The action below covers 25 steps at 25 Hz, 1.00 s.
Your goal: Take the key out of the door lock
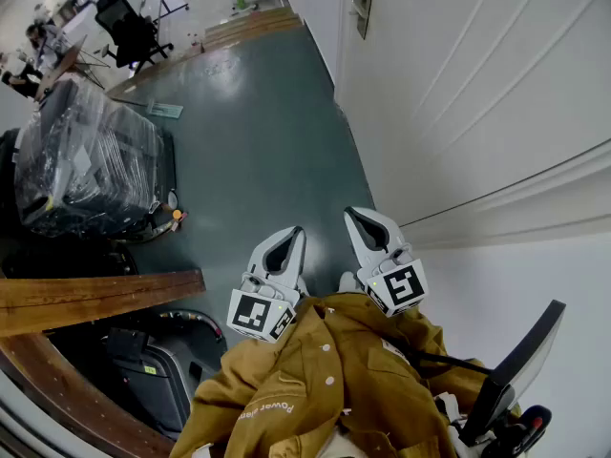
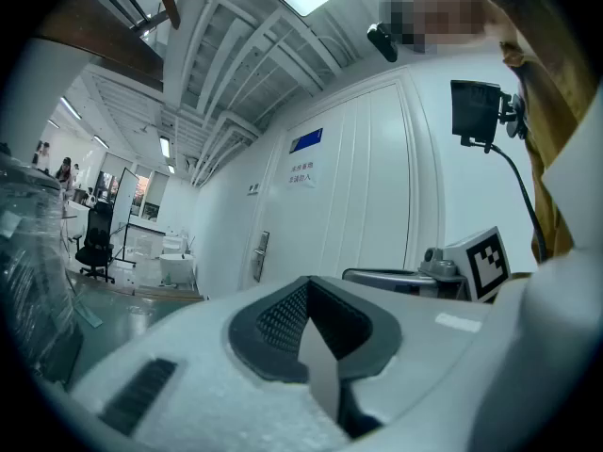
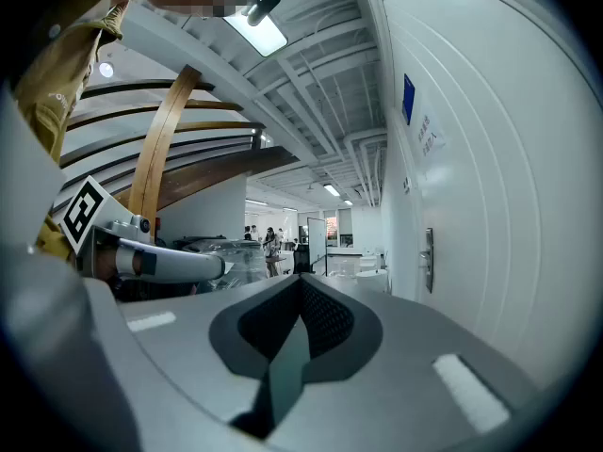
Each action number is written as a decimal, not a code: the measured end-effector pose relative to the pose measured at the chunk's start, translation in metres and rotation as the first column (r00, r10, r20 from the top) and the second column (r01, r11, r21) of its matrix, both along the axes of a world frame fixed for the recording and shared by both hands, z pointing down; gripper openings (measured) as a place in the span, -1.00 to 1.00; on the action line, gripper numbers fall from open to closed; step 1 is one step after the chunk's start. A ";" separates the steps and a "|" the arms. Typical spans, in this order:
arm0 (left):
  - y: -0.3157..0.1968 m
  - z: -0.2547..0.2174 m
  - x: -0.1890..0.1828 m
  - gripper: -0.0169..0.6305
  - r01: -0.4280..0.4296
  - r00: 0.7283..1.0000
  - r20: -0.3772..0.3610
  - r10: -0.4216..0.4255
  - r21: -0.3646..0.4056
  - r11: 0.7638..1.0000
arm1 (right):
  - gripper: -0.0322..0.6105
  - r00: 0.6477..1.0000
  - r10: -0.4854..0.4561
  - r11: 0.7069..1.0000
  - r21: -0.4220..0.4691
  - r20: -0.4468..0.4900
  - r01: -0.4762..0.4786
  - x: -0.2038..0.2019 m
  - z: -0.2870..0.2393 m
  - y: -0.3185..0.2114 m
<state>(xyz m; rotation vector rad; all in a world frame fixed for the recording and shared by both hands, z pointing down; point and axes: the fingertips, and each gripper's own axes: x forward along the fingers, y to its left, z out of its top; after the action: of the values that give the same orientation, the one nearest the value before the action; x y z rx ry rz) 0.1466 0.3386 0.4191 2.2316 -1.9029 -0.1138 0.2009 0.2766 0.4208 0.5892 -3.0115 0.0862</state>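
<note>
Both grippers hang close in front of a person's mustard jacket (image 1: 325, 380), side by side and pointing along the floor. My left gripper (image 1: 298, 230) is shut with nothing in it, its pads meeting in the left gripper view (image 2: 306, 282). My right gripper (image 1: 351, 214) is also shut and empty (image 3: 301, 279). The door's metal handle plate (image 1: 363, 3) is far ahead on the white door (image 1: 458, 84), and shows small in both gripper views (image 2: 259, 255) (image 3: 428, 257). No key is discernible at this distance. Neither gripper is near the lock.
A plastic-wrapped load (image 1: 91, 156) stands on the left of the grey-green floor (image 1: 258, 132). A curved wooden beam (image 1: 95, 299) crosses the lower left. An office chair (image 1: 134, 36) and low steps (image 1: 243, 27) are far ahead. A black panel on a stand (image 1: 516, 370) is at lower right.
</note>
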 end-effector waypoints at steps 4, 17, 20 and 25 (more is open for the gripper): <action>0.000 0.000 0.000 -0.96 0.003 1.000 0.000 -0.003 -0.001 1.000 | -0.89 1.000 0.002 1.000 -0.002 -0.004 -0.002 0.000 0.000 -0.001; 0.006 0.003 -0.014 -0.96 0.008 1.000 -0.018 -0.008 -0.021 1.000 | -0.89 1.000 0.008 0.999 -0.034 0.022 -0.007 -0.012 -0.001 0.000; 0.014 0.008 -0.032 -0.96 0.010 1.000 -0.029 -0.011 -0.032 0.999 | -0.89 0.999 0.027 0.998 -0.053 0.022 -0.026 -0.024 0.004 0.003; 0.025 0.014 -0.076 -0.96 0.000 1.000 -0.027 -0.001 -0.037 0.999 | -0.89 0.998 0.067 0.996 -0.060 0.023 -0.065 -0.058 0.010 0.007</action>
<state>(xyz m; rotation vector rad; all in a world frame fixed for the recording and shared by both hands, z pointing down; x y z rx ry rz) 0.0706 0.3639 0.4335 2.1948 -1.8763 -0.1071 0.1430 0.2838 0.4306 0.6866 -3.0014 0.1872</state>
